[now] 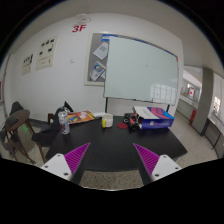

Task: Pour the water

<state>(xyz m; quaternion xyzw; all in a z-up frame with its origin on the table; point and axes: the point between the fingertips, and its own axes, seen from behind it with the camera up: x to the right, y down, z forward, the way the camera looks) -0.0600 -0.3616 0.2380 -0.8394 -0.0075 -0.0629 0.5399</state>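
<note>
My gripper is open and empty, its two purple-padded fingers spread wide over the near part of a dark table. Far beyond the fingers, at the table's far left, stands a clear plastic water bottle. A small yellow cup stands near the middle of the far edge. Nothing lies between the fingers.
A colourful flat box lies beside the bottle and a blue and white box at the far right. Small dark items sit near the cup. A chair stands at the left. A whiteboard hangs on the back wall.
</note>
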